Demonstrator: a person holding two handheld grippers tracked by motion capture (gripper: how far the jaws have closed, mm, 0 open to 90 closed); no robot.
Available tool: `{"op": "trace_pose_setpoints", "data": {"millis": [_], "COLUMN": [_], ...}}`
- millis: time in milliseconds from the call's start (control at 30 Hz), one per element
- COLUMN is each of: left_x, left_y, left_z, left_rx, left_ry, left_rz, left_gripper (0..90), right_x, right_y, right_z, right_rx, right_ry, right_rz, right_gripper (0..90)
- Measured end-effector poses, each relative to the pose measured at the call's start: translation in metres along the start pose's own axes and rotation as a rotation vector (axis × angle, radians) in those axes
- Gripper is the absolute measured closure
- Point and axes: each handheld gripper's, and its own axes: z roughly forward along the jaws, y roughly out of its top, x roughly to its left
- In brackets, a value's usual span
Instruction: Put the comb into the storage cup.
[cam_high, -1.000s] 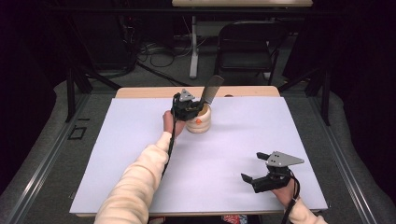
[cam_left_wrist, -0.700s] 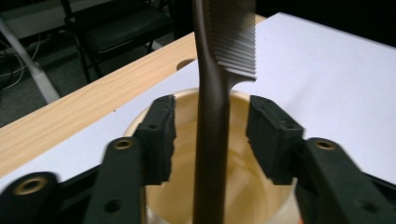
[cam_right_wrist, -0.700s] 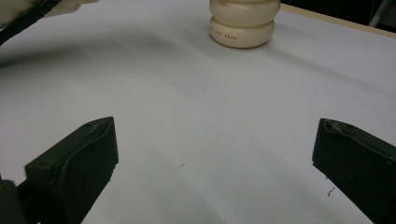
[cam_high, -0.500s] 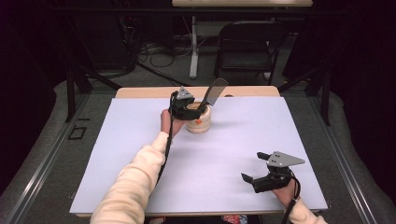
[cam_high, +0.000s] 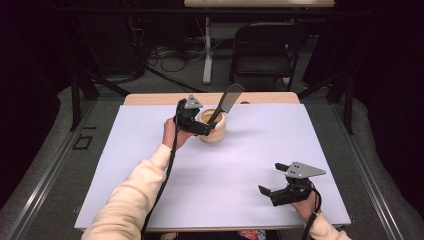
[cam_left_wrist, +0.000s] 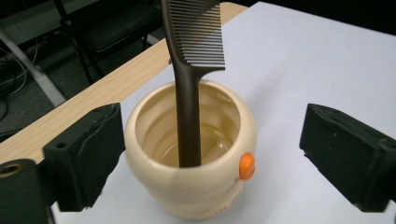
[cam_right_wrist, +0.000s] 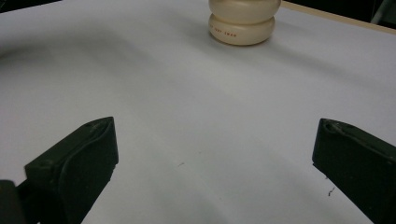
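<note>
A: Where did we leave the comb (cam_left_wrist: 189, 88)?

B: Standing handle-down in the cream cup (cam_left_wrist: 196, 186), teeth at the top, leaning against the cup's rim. In the high view the cup (cam_high: 214, 131) sat toward the far side of the white table cover (cam_high: 250, 160), close to the wooden edge (cam_high: 150, 99), with the comb (cam_high: 225, 102) slanting up and away from us.

A: And our left gripper (cam_high: 196, 122)?

B: Just beside the cup on its near left. Its jaws had just been opening, and from the left gripper view they stood wide, one either side of the cup, pressing on nothing. The comb's handle rose between them untouched. We judged that the comb was delivered: it rested on the cup alone, so the cup was doing the holding.

A: Why keep the jaws that wide?

B: Probably so that nothing would snag the teeth or tip the cup when we drew back. The cup looked light and the comb leaned off-centre, so a nudge could have toppled both.

A: The right gripper (cam_high: 280, 181)?

B: Parked near the table's near right corner, well apart from the cup, jaws spread wide and empty. Its own view looked across bare cover to the cup's base (cam_right_wrist: 243, 23). We judged it was idle, kept out of the left hand's way.
</note>
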Motion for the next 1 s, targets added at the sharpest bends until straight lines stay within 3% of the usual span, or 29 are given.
{"op": "trace_pose_setpoints", "data": {"millis": [433,1000], "left_x": [-0.001,-0.011], "left_y": [-0.017,-0.049], "left_z": [-0.025,-0.060], "left_rx": [0.039,0.023], "left_ry": [0.034,0.051], "left_rz": [-0.006,-0.034], "left_gripper": [0.3,0.1], "right_x": [0.002,0.002], "right_y": [0.001,0.000], "right_z": [0.000,0.001], "right_rx": [0.003,0.006], "right_ry": [0.003,-0.001], "right_rz": [-0.003,-0.004], "right_gripper": [0.0,0.0]}}
